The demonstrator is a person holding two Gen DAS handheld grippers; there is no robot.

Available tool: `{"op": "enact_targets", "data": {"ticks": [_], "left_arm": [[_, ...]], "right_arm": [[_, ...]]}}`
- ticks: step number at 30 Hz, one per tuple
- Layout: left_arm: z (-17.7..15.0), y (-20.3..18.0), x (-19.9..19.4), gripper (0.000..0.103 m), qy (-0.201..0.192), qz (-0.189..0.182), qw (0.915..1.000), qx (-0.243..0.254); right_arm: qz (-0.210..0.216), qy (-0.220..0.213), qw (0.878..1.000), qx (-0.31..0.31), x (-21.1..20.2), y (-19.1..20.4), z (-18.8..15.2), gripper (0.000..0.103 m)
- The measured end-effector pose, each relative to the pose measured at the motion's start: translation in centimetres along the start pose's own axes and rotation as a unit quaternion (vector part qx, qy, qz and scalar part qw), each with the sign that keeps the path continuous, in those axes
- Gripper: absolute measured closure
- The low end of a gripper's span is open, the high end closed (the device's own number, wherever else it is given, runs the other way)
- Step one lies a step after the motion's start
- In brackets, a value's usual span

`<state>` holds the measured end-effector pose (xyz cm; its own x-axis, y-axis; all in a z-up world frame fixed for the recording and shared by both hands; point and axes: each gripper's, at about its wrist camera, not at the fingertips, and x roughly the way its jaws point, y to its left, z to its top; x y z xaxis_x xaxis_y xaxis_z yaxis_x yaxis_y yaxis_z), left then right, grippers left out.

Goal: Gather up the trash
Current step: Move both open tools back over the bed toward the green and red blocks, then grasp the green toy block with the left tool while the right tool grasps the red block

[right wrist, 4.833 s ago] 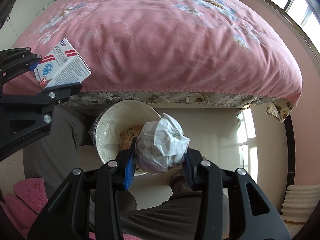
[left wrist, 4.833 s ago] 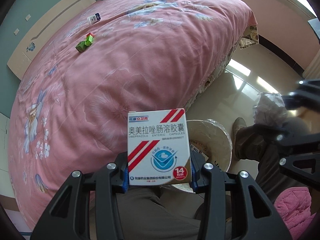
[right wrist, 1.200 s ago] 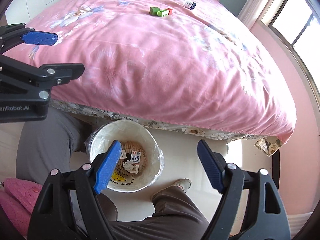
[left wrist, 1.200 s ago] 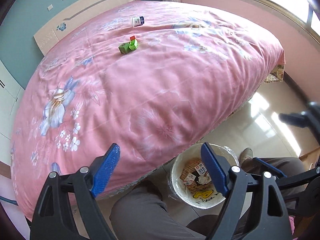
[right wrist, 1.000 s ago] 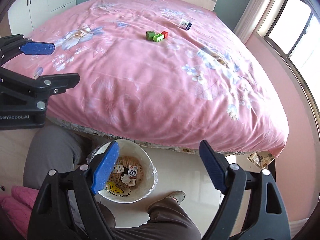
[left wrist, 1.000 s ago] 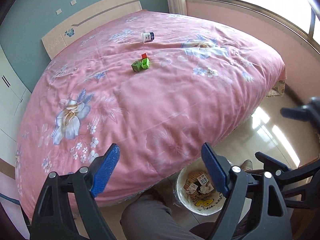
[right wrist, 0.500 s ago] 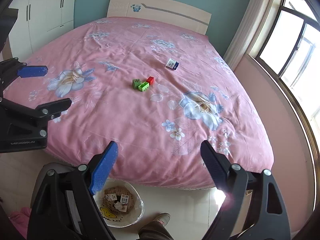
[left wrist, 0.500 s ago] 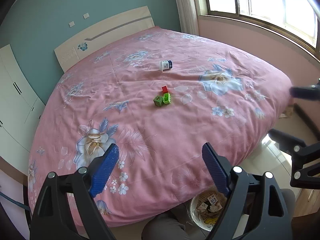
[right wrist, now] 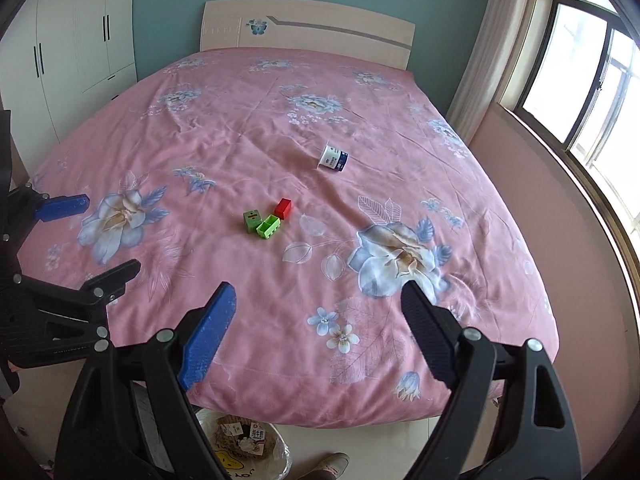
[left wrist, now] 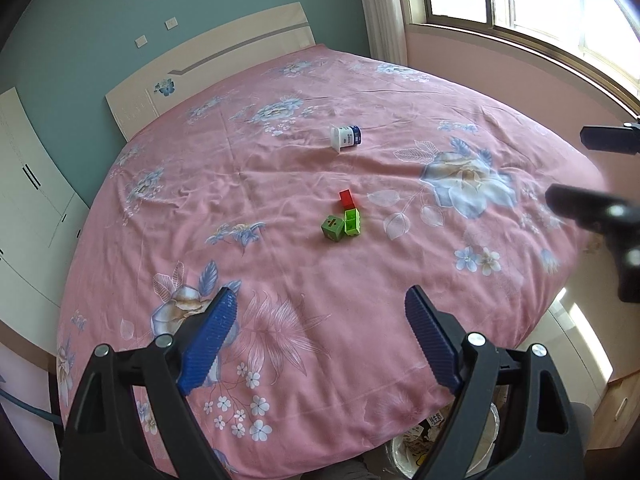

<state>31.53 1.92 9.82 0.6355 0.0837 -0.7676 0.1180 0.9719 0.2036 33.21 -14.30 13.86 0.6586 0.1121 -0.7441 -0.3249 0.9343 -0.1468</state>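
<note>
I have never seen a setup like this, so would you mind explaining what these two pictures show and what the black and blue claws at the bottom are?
There is no robot here. A person holds a two-finger gripper in each hand, and each gripper carries a fisheye camera looking forward along its fingers. One picture comes from the left gripper, the other from the right gripper. The claws are the fingers, with blue pads. Both grippers are open and hold nothing.

Each gripper also shows at the side of the other's picture.

Ahead is a bed with a pink floral cover. On it lie a small white and blue cup on its side, and three little blocks close together: a red block, a dark green block and a light green block.

On the floor at the foot of the bed stands a trash bin with wrappers already inside.
</note>
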Motion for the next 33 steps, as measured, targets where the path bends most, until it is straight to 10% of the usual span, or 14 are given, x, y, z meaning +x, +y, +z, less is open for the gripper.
{"op": "enact_targets", "data": {"ticks": [14, 33], "left_arm": [[2.1, 1.3, 12.9, 0.015, 0.063, -0.009, 0.9976, 0.029], [3.5, 2.3, 29.4, 0.017, 0.062, -0.117, 0.9912, 0.012]], "right_arm": [[0.021, 0.050, 0.998, 0.009, 13.9, 0.6, 6.8, 0.020], [0.059, 0.163, 0.978, 0.112, 38.2, 2.0, 9.7, 0.020]]}}
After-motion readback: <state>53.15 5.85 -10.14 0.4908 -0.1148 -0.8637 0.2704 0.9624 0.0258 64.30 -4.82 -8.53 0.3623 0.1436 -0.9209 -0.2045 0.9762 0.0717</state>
